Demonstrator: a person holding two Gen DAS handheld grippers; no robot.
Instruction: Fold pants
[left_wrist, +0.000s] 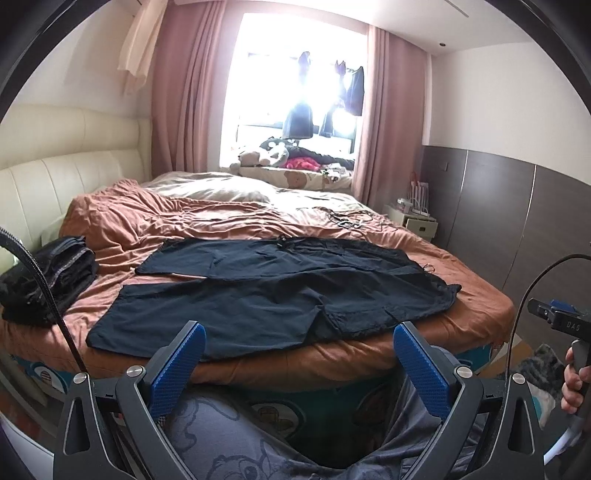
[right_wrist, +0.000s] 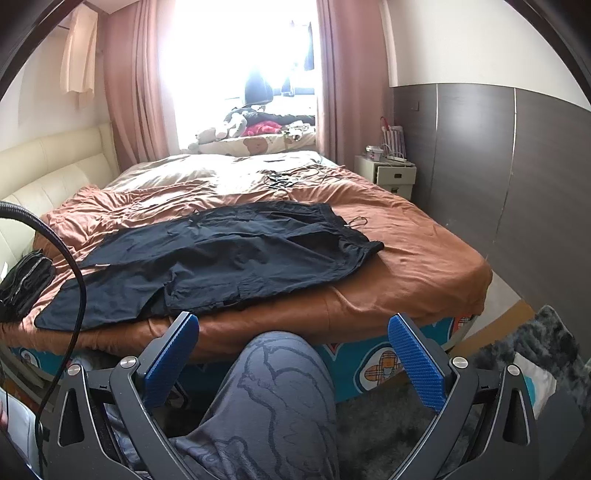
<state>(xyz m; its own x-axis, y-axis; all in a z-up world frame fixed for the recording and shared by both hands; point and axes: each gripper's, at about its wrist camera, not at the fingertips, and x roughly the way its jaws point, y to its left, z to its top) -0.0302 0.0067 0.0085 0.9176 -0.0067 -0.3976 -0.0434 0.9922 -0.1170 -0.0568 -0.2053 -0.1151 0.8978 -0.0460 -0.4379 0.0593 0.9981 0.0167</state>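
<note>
A pair of dark navy pants lies spread flat across the near part of the bed, legs to the left, waistband to the right. It also shows in the right wrist view. My left gripper is open and empty, held back from the bed's near edge, above my knees. My right gripper is open and empty too, also short of the bed edge; part of it shows at the right of the left wrist view.
The bed has a rumpled orange-brown cover. A pile of folded dark clothes sits at its left edge. Cables lie on the far part. A white nightstand and dark wardrobe stand on the right. A grey rug covers the floor.
</note>
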